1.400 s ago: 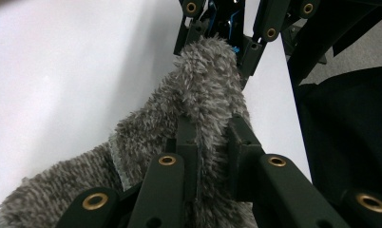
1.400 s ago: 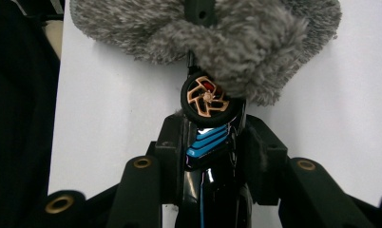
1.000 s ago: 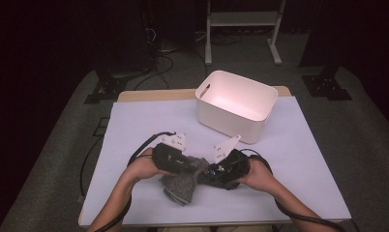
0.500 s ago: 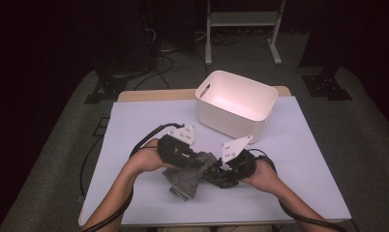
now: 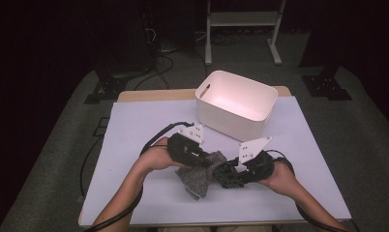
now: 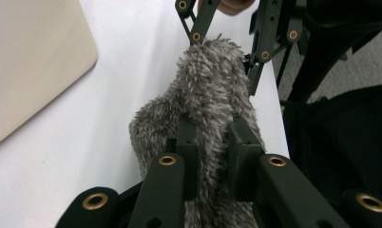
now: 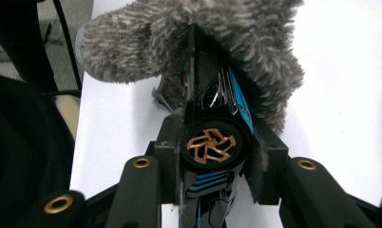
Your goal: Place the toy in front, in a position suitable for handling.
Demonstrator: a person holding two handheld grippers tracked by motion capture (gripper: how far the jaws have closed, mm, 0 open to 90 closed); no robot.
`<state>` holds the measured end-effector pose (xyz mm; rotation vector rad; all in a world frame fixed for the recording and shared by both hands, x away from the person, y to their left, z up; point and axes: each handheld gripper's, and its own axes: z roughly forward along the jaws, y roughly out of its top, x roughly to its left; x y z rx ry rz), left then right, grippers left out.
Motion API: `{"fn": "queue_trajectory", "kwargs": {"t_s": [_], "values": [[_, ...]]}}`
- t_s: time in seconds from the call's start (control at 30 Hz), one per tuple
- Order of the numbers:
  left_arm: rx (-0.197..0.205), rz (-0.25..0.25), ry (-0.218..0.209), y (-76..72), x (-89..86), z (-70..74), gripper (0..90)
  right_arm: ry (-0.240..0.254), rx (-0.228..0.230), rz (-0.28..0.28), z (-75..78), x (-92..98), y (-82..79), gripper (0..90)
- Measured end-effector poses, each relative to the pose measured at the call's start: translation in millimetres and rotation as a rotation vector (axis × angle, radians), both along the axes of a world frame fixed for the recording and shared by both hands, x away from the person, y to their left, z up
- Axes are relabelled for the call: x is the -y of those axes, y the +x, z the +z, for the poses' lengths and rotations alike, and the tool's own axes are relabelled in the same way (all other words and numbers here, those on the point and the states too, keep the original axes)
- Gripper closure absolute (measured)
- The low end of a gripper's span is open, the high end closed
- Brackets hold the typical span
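Both hands meet low over the near middle of the bench (image 5: 134, 125), and the work looks like getting a dark toy car (image 7: 213, 137) into or out of a fuzzy grey pouch (image 5: 200, 175); which of the two I cannot tell. The pouch hangs between the grippers, its lower end trailing on or just above the white bench top, so each gripper can steady one part while the other works against it.

The left gripper (image 6: 213, 142) has its jaws pressed nearly together, pinching a fold of the pouch's fur; that fixes the fabric. The right gripper (image 7: 213, 156) has its jaws partly spread and clamped on the sides of the toy car, whose gold-spoked wheel faces its camera. The car's far end is buried in the fur.

The white tub (image 5: 236, 104) stands apart at the far side, likely where the finished thing goes.
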<state>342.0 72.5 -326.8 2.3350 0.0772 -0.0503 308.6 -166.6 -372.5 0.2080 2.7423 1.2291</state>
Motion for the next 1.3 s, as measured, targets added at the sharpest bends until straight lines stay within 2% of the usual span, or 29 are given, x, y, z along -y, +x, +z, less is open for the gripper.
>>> {"fn": "queue_trajectory", "kwargs": {"t_s": [0.07,0.23,0.37,0.47,0.53,0.6,0.67,0.77,0.83,0.93,1.07,1.13,1.17,1.3], "values": [[-0.005,0.003,-0.005,1.1,-2.5,-0.1,79.0,0.025,-0.007,-0.008,0.0,-0.7,1.4,61.9],[-0.004,0.008,-0.003,1.0,-8.3,0.5,79.0,0.02,-0.003,0.004,2.7,-11.6,4.4,63.0],[-0.004,0.01,-0.005,-1.0,-4.4,-0.4,78.9,-0.065,-0.002,0.006,9.4,-17.3,2.5,61.7],[0.014,-0.002,0.009,-2.9,1.6,2.7,78.7,-0.126,0.011,-0.016,5.9,-16.5,1.4,55.1],[0.02,-0.013,0.018,-4.3,5.4,4.6,78.5,-0.126,-0.008,-0.019,0.9,-13.8,2.1,53.6],[0.021,-0.012,0.016,-4.2,6.7,4.8,78.1,-0.103,-0.036,-0.024,-5.6,-9.0,3.8,52.9],[0.019,-0.008,0.014,-3.5,6.7,5.0,78.0,-0.094,-0.042,-0.029,-8.3,-7.6,3.6,53.0],[0.011,-0.018,0.006,-3.0,7.7,4.3,78.0,-0.14,-0.032,-0.024,-15.6,-12.6,3.3,53.9],[0.015,-0.015,0.002,-3.2,6.3,4.3,78.0,-0.143,-0.025,-0.015,-15.5,-13.6,3.0,55.0],[0.018,-0.009,0.0,-3.6,4.2,4.1,78.0,-0.113,-0.049,-0.019,-16.7,-12.0,4.9,55.5],[0.02,-0.009,-0.024,-4.4,-1.1,9.9,78.0,-0.064,-0.073,-0.011,-18.1,-14.7,7.0,55.6],[0.038,-0.006,-0.008,-6.4,-4.5,14.4,77.9,-0.048,-0.079,-0.002,-18.5,-21.0,7.9,55.5],[0.046,-0.008,-0.001,-6.7,-5.9,15.8,77.9,-0.053,-0.065,0.007,-18.2,-26.2,8.8,55.5],[0.047,0.016,0.012,-7.7,-14.5,16.9,77.8,-0.026,-0.073,0.027,-20.1,-38.8,12.6,55.3]]}}
